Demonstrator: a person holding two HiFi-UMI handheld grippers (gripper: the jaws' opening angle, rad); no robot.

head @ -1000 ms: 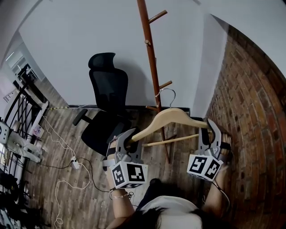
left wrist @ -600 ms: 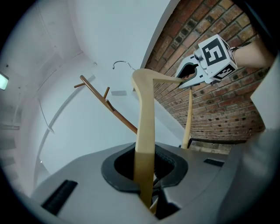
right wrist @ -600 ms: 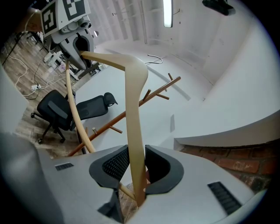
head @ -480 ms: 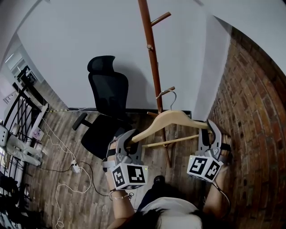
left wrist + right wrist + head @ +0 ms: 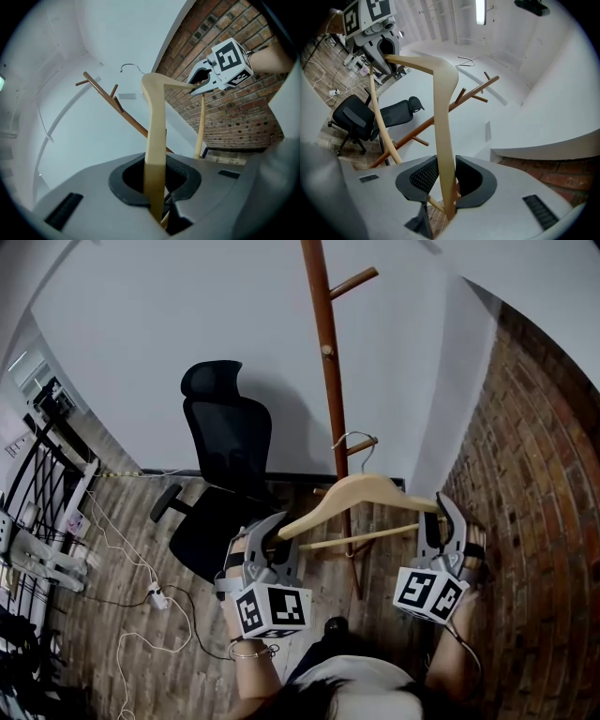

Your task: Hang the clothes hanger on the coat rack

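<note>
I hold a pale wooden clothes hanger (image 5: 361, 491) level by its two ends. My left gripper (image 5: 270, 538) is shut on its left arm, my right gripper (image 5: 441, 521) on its right arm. The metal hook (image 5: 351, 441) stands up right beside a lower peg (image 5: 364, 444) of the brown coat rack (image 5: 327, 352); I cannot tell if they touch. In the left gripper view the hanger arm (image 5: 154, 136) runs out of my jaws (image 5: 157, 176) toward the hook (image 5: 131, 67) and rack (image 5: 123, 111). The right gripper view shows the other arm (image 5: 443, 136) pinched between the pads (image 5: 446, 176).
A black office chair (image 5: 225, 474) stands left of the rack on the wood floor. A brick wall (image 5: 544, 502) runs along the right, a white wall (image 5: 187, 315) behind the rack. Cables and a power strip (image 5: 155, 596) lie at the left beside a metal frame (image 5: 37, 484).
Both grippers carried the hanger toward the rack. The hook, earlier below the lower peg in the head view, now sits level with it.
</note>
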